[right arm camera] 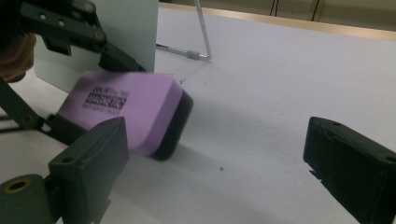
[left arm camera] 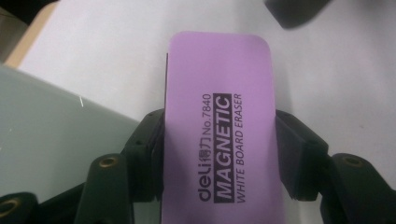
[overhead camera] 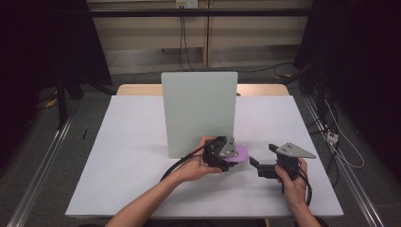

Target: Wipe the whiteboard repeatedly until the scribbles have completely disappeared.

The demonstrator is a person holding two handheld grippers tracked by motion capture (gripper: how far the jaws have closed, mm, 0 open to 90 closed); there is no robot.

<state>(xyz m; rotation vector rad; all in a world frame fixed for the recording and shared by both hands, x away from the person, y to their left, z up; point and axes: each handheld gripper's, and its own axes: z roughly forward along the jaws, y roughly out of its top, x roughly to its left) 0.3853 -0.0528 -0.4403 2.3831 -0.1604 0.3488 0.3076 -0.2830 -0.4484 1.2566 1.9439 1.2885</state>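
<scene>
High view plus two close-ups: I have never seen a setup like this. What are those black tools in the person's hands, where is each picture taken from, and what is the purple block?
A person sits at a white table and holds a hand-operated two-jaw gripper in each hand; there is no robot arm. The high view comes from a fixed camera above, looking forward and down. The other two pictures come from small cameras riding on each gripper, looking along its black jaws.

The left gripper is shut on the purple block, a magnetic whiteboard eraser, as its printed label says. It has a purple top and a dark underside. Just behind it stands an upright pale board.

The right gripper is open and holds nothing; it sits a little to the right of the eraser, jaws pointing toward it.
</scene>
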